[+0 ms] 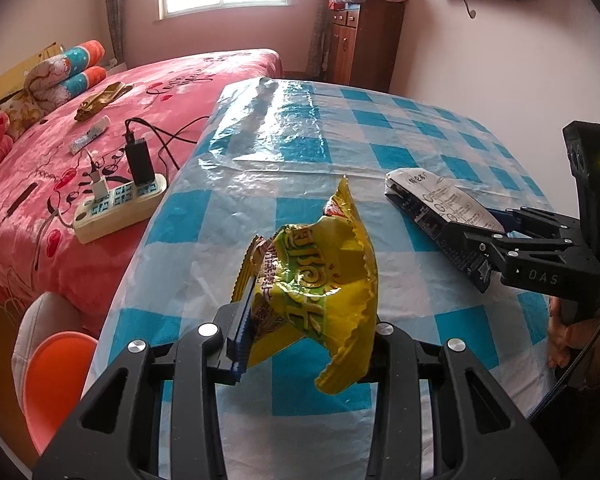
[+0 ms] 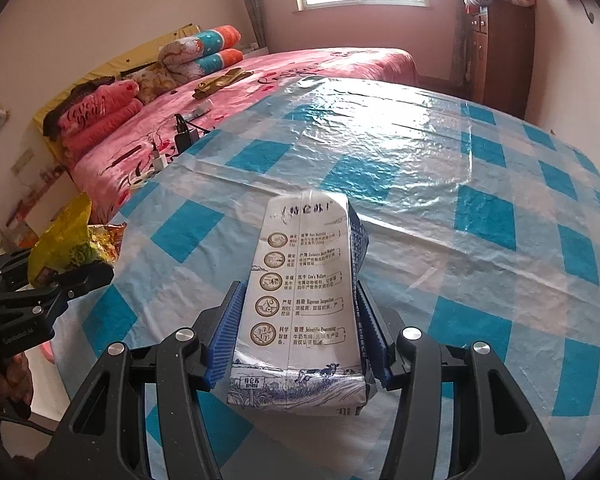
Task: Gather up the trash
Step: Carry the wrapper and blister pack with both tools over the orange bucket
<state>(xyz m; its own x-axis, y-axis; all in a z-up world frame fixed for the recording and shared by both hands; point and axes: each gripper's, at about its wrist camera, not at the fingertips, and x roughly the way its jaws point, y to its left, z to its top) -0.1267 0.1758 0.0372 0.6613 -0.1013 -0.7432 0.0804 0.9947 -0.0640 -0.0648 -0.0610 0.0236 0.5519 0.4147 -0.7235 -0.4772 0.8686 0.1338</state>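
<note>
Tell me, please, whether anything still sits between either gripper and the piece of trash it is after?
Nothing does. The left gripper is already clamped on the yellow snack bag, and the right gripper is clamped on the milk carton, both above the checkered tablecloth. No bin shows in either view.

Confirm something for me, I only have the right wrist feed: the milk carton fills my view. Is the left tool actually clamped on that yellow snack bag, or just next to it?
Observer: Clamped. In the left wrist view the yellow snack bag sits crumpled between the left tool's blue pads.
Operator: Is the bag off the table?
Observer: It looks lifted: its lower edge hangs over the checkered tablecloth with no contact I can see.
Operator: My carton from that side?
Observer: The milk carton is held tilted in the right tool, far end pointing toward the bed.
</note>
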